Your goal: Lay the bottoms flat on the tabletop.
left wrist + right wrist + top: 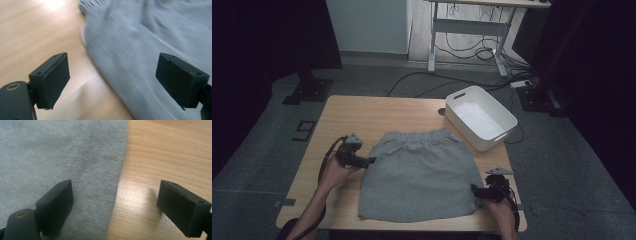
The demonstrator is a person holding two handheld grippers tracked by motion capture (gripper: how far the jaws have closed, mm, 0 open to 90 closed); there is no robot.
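Your left tongs [371, 160] stand wide apart at the 9 o'clock edge of the grey skirt [419, 175], gripping nothing. The skirt lies flat across the middle of the desk [377, 112], waistband toward 12 o'clock. At its 4 o'clock corner your right tongs [474, 189] gape wide over the cloth's edge, empty. A white bin [480, 117] sits at 2 o'clock.
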